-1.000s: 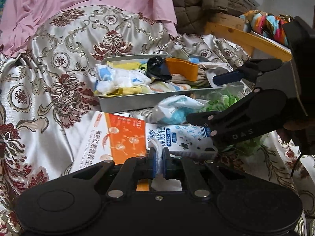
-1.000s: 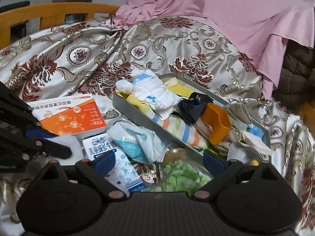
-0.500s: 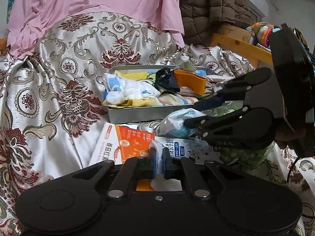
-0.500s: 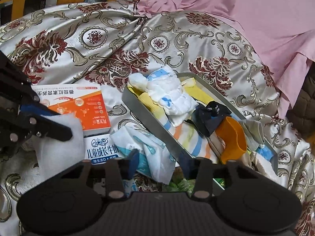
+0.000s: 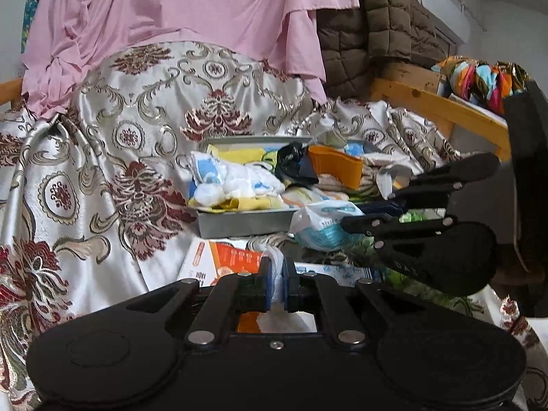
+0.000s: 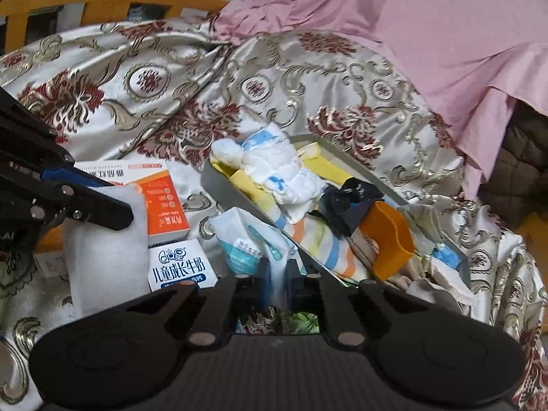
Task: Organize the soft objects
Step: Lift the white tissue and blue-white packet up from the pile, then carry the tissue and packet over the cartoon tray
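left claw (image 5: 276, 286) clamped on folded white cloth (image 6: 104, 239) | right claw (image 6: 276, 286) clamped on white-and-teal plastic pouch (image 6: 250, 239) | grey metal tray (image 6: 239, 198) at 1 o'clock, heaped with fabrics

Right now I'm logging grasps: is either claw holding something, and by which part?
Left claw pinches the white cloth by its upper edge. Right claw is closed on the white-and-teal plastic pouch, at its near edge.

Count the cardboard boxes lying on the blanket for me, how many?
2. The orange box lies left of the gray tray. The blue-and-white milk box sits just in front of it, by the white cloth. More could hide under the clutter.
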The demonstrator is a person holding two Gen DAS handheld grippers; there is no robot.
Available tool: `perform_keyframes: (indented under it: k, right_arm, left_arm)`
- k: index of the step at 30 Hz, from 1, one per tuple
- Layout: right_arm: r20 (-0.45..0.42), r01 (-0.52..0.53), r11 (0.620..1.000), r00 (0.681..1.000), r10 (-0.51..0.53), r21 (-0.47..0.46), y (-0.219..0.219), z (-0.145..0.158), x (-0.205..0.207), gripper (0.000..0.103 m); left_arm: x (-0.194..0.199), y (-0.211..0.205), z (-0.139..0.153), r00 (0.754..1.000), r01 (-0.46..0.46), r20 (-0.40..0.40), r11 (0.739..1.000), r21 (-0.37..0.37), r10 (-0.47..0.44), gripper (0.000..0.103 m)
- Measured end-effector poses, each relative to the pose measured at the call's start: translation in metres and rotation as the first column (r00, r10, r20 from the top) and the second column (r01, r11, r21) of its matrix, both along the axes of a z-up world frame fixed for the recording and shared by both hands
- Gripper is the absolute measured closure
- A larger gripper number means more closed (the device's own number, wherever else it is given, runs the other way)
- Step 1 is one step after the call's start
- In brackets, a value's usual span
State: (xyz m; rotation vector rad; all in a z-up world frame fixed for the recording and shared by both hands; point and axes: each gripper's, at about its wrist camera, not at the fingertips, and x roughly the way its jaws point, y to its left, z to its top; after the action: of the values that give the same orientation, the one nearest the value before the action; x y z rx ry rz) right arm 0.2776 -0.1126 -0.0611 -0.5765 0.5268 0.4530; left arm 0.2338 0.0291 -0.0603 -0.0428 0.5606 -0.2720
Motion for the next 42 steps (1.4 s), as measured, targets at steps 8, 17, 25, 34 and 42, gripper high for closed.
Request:
perform_keyframes:
  k: [8, 17, 25, 34, 42]
  right_arm:
    - [0.033, 0.043, 0.996, 0.998, -0.046, 0.074, -0.010, 0.020, -0.017, 0.094]
    - [0.064, 0.078, 0.979, 0.994, -0.091, 0.188, -0.032, 0.043, -0.037, 0.094]
    - [0.092, 0.072, 0.968, 0.991, -0.097, 0.242, -0.051, 0.048, -0.046, 0.094]
    - [0.117, 0.104, 0.958, 0.983, -0.140, 0.267, -0.075, 0.068, 0.007, 0.094]
    - [0.093, 0.192, 0.921, 0.967, -0.236, 0.338, -0.104, 0.078, 0.086, 0.094]
  left_arm:
    - [-0.007, 0.009, 0.018, 0.997, -0.037, 0.063, 0.998, -0.059, 0.040, 0.097]
    - [-0.017, 0.016, 0.043, 0.992, -0.044, 0.114, 0.992, -0.117, 0.057, 0.097]
    - [0.007, 0.001, 0.057, 0.991, -0.034, 0.124, 0.991, -0.128, 0.050, 0.097]
    - [0.085, -0.049, 0.075, 0.983, 0.040, 0.181, 0.985, -0.167, -0.010, 0.097]
    - [0.172, -0.072, 0.086, 0.980, 0.020, 0.197, 0.970, -0.243, 0.029, 0.097]
